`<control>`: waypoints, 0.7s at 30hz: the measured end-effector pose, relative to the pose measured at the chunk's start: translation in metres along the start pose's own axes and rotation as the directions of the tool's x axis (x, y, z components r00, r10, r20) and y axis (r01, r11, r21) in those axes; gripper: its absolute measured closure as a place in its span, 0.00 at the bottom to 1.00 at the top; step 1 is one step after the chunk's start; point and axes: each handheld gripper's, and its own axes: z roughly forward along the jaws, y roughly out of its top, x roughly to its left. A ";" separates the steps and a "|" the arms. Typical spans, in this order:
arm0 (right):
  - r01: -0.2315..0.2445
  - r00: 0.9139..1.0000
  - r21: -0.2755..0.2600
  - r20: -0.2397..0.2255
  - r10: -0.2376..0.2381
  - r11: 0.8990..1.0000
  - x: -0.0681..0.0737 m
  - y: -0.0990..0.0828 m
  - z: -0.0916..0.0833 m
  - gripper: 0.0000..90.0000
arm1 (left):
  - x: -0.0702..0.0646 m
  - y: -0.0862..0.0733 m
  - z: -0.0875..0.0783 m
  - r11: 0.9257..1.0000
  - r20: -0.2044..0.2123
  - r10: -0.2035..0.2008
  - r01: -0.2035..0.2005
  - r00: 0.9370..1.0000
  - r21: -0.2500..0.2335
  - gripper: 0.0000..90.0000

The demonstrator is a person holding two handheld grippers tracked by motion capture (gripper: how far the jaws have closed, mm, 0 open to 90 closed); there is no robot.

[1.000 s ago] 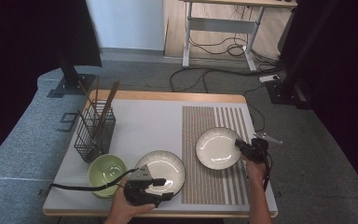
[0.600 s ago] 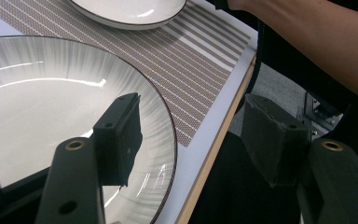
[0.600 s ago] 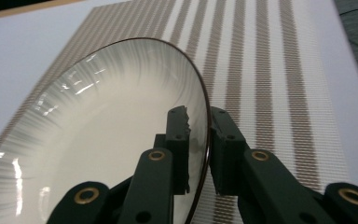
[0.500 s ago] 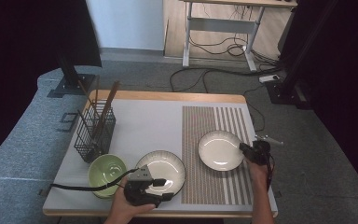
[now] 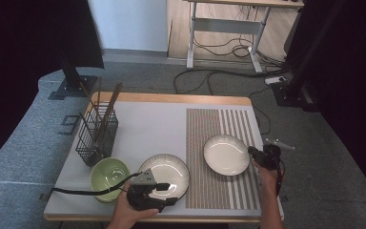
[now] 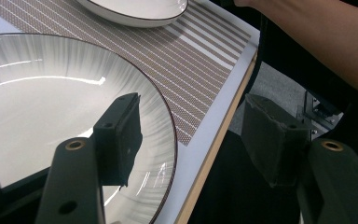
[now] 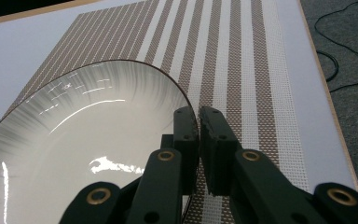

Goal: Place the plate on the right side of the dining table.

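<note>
Two white plates with dark rims lie on the table. The right plate [image 5: 226, 154] [image 7: 88, 121] rests on the striped placemat [image 5: 219, 124]. My right gripper [image 5: 253, 152] [image 7: 199, 112] is at its right edge. Its jaws have just been closing and now pinch the plate's rim. The near plate [image 5: 167, 174] [image 6: 51, 93] sits at the front edge. My left gripper [image 5: 164, 191] [image 6: 191, 105] is open there, with one jaw over the plate's inside and the other beyond the table edge, so the rim lies between them untouched.
A green bowl [image 5: 108, 174] stands left of the near plate. Behind it is a black wire basket [image 5: 96, 136] holding chopsticks. The person's right forearm [image 6: 317, 32] crosses the left gripper view. The table's wooden edge [image 5: 171, 98] runs along the back.
The right plate has shifted slightly toward the near right together with my right gripper. My left gripper and the near plate have stayed put.
</note>
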 end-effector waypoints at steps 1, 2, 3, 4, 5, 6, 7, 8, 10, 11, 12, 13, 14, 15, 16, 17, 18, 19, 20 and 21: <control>-0.002 1.000 0.000 0.000 0.002 1.000 -0.001 0.000 0.000 0.95 | 0.000 0.000 -0.001 1.000 -0.001 0.000 0.000 1.000 -0.002 0.42; -0.005 1.000 -0.001 -0.001 0.005 1.000 -0.001 0.000 -0.001 0.95 | 0.000 0.000 -0.001 1.000 -0.001 0.002 -0.002 1.000 -0.006 0.42; -0.007 1.000 -0.003 0.000 0.007 1.000 -0.002 0.000 -0.001 0.95 | 0.000 0.001 -0.002 1.000 -0.002 0.002 -0.002 1.000 -0.008 0.42; -0.007 1.000 -0.004 0.001 0.007 1.000 -0.002 0.000 -0.001 0.94 | -0.001 0.001 -0.002 1.000 -0.005 0.003 -0.003 1.000 -0.013 0.42; -0.004 1.000 -0.008 -0.001 0.004 1.000 -0.002 0.000 -0.002 0.94 | -0.001 0.001 -0.003 1.000 -0.007 0.005 -0.005 1.000 -0.018 0.43; 0.000 1.000 -0.016 -0.007 0.000 1.000 -0.001 0.000 -0.002 0.93 | -0.001 0.001 -0.004 1.000 -0.009 0.007 -0.007 1.000 -0.020 0.43; 0.003 1.000 -0.019 -0.011 -0.003 1.000 0.000 0.000 -0.002 0.92 | -0.001 0.002 -0.005 1.000 -0.013 0.008 -0.008 1.000 -0.023 0.43; 0.008 1.000 -0.026 -0.014 -0.008 1.000 0.001 0.000 -0.003 0.92 | -0.002 0.002 -0.006 1.000 -0.022 0.010 -0.011 1.000 -0.028 0.43; 0.016 1.000 -0.045 -0.026 -0.017 0.999 0.004 0.001 -0.005 0.91 | -0.003 0.003 -0.010 0.999 -0.033 0.016 -0.017 0.999 -0.042 0.44; 0.023 0.999 -0.052 -0.035 -0.025 0.998 0.006 0.002 -0.005 0.91 | -0.003 0.004 -0.012 0.999 -0.036 0.018 -0.019 0.999 -0.048 0.43; 0.026 0.999 -0.056 -0.042 -0.028 0.998 0.007 0.002 -0.006 0.91 | -0.003 0.005 -0.014 0.998 -0.041 0.020 -0.023 0.999 -0.055 0.43; 0.025 0.998 -0.062 -0.050 -0.028 0.998 0.009 0.002 -0.006 0.90 | -0.004 0.006 -0.016 0.998 -0.048 0.024 -0.027 0.999 -0.060 0.43; 0.028 0.998 -0.063 -0.051 -0.031 0.998 0.010 0.003 -0.006 0.90 | -0.004 0.006 -0.018 0.998 -0.053 0.024 -0.027 0.998 -0.063 0.43; 0.029 0.998 -0.065 -0.056 -0.033 0.997 0.012 0.002 -0.006 0.90 | -0.004 0.007 -0.020 0.998 -0.058 0.027 -0.031 0.998 -0.061 0.43; 0.033 0.997 -0.069 -0.062 -0.037 0.997 0.013 0.003 -0.006 0.89 | -0.004 0.007 -0.021 0.998 -0.060 0.029 -0.032 0.998 -0.060 0.43; 0.035 0.997 -0.072 -0.066 -0.040 0.997 0.015 0.003 -0.007 0.88 | -0.004 0.008 -0.023 0.997 -0.063 0.030 -0.034 0.998 -0.064 0.43; 0.045 0.996 -0.079 -0.074 -0.051 0.996 0.018 0.004 -0.007 0.87 | -0.005 0.008 -0.025 0.997 -0.066 0.032 -0.036 0.997 -0.067 0.43; 0.050 0.995 -0.084 -0.082 -0.057 0.995 0.020 0.005 -0.008 0.87 | -0.005 0.009 -0.027 0.997 -0.066 0.033 -0.037 0.997 -0.071 0.43; 0.053 0.994 -0.092 -0.091 -0.062 0.994 0.022 0.006 -0.009 0.86 | -0.005 0.010 -0.030 0.996 -0.066 0.034 -0.039 0.997 -0.076 0.43; 0.058 0.993 -0.098 -0.097 -0.068 0.994 0.024 0.006 -0.010 0.85 | -0.006 0.011 -0.033 0.996 -0.067 0.036 -0.042 0.997 -0.080 0.42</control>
